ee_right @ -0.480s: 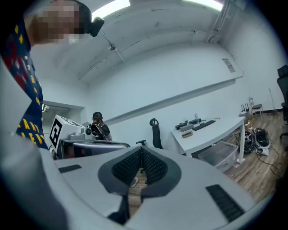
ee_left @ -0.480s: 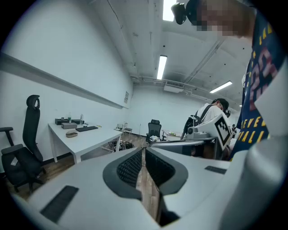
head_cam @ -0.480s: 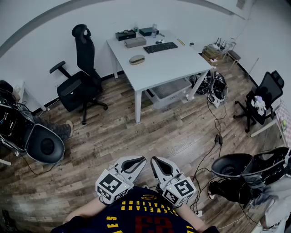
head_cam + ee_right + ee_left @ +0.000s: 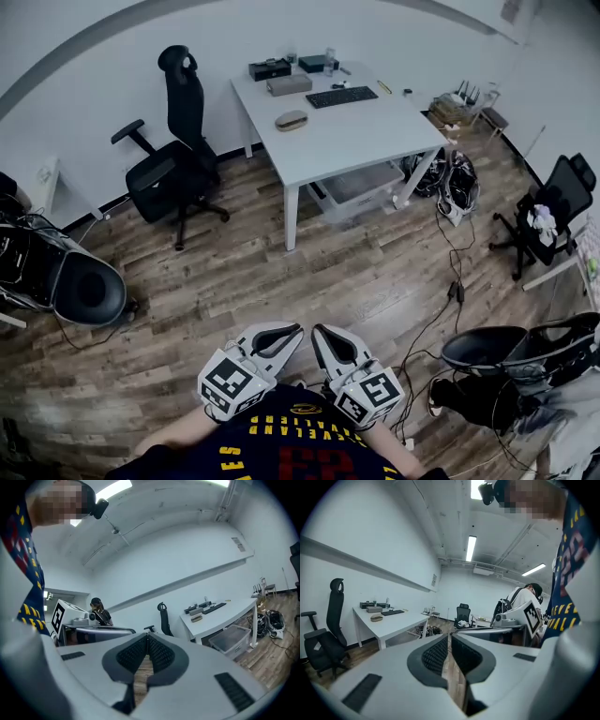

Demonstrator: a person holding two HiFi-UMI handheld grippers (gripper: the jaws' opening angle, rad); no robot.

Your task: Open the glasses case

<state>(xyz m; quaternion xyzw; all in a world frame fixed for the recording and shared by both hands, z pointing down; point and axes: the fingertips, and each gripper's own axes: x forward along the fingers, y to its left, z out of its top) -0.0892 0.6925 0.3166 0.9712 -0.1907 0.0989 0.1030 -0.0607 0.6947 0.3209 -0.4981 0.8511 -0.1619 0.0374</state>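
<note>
"While the person stood back on the wooden floor (image 4: pixel 281 272), where was the glasses case (image 4: pixel 292 120)?"

"It lay with its lid down on the white table (image 4: pixel 366 141) across the room, near the table's left edge. It was well apart from both grippers. A dark keyboard (image 4: pixel 341 97) lay to its right, nearer the wall."

"What about the left gripper (image 4: pixel 292 330)?"

"It was held low in front of the person's chest, just beside the right gripper (image 4: pixel 319 330). Its jaws were clenched, tips meeting. Only a thin slit showed behind them, with floor visible through it and nothing caught between."

"And the right one?"

"Much the same: jaws pressed together at the tips, and empty."

"Anything else near the table?"

"A black office chair (image 4: pixel 178 159) stood to its left, and a clear bin (image 4: pixel 354 187) sat underneath."
</note>
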